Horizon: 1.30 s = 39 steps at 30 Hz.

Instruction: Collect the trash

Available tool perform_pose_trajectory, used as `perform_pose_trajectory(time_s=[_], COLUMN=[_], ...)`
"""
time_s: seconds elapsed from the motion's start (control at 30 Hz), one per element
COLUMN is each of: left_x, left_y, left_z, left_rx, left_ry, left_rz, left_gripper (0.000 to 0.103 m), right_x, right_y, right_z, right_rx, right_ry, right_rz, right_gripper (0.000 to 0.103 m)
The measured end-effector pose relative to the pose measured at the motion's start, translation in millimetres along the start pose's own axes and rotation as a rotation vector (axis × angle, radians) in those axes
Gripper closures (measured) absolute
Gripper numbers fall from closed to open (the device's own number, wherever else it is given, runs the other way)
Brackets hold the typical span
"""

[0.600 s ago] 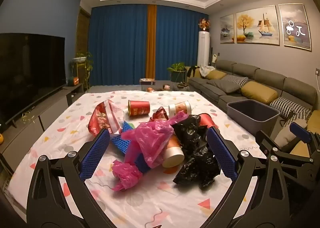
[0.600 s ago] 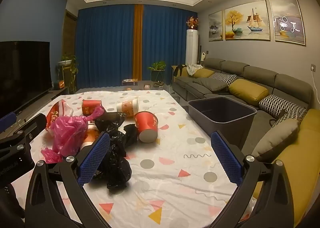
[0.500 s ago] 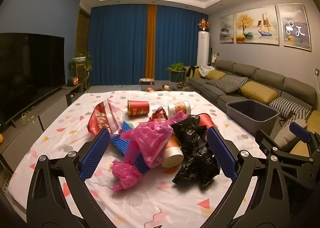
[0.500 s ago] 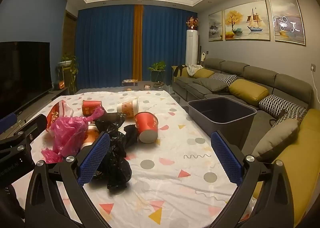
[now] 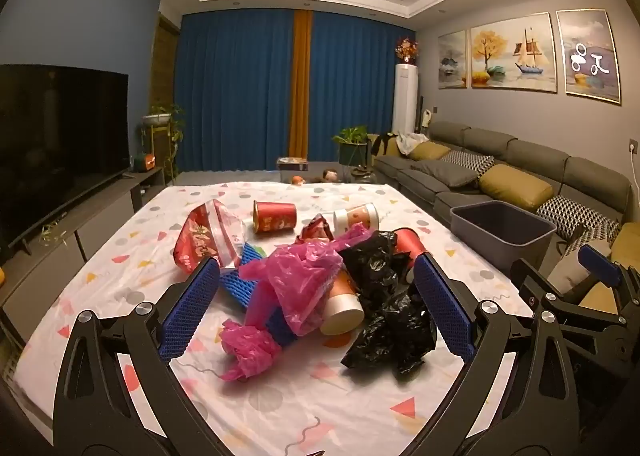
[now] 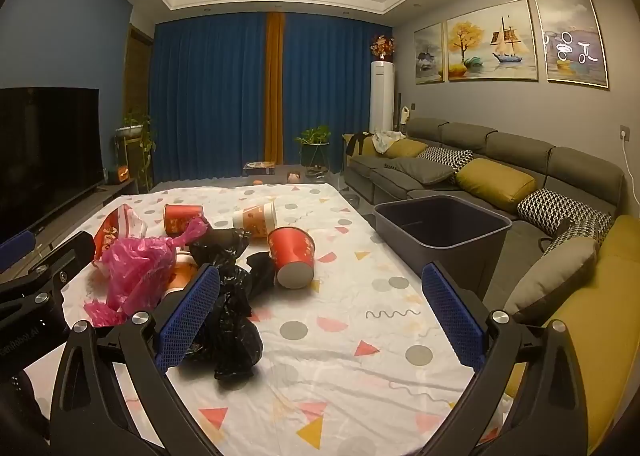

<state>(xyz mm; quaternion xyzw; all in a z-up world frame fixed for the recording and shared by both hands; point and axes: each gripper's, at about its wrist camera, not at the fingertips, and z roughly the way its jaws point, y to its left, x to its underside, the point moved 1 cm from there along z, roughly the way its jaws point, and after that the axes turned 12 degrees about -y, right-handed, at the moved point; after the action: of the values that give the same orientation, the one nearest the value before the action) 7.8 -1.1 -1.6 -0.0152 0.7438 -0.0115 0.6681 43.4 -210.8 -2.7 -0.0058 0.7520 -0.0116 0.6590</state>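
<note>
A white patterned tablecloth [image 5: 120,256] was seen beneath both spread jaws, crumpled pink plastic bag [image 5: 304,280] between the left gripper's [image 5: 316,308], grey rectangular plastic bin [image 6: 440,224] beyond the right gripper's [image 6: 320,316]

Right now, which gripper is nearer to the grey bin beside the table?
Right. The right gripper hangs over the table's bin-side edge, the grey bin just ahead. The left gripper faces the trash pile, farther away.

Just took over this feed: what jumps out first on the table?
A heap of trash mid-table: a pink plastic bag against a crumpled black bag, with red paper cups tipped over around them. A grey bin stands off the table's right edge, by the sofa.
</note>
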Motion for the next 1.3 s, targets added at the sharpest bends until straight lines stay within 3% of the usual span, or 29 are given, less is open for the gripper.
perform_pose_trajectory(time_s=[1.3], left_x=[0.2], left_y=[-4.4], left_z=[-2.0], left_rx=[0.006], left_ry=[-0.001], left_rz=[-0.01], left_gripper=[0.007], right_x=[-1.7], right_y=[-2.6], right_z=[-5.0], right_rx=[0.011], right_ry=[-0.025], right_rz=[0.012], right_gripper=[0.005])
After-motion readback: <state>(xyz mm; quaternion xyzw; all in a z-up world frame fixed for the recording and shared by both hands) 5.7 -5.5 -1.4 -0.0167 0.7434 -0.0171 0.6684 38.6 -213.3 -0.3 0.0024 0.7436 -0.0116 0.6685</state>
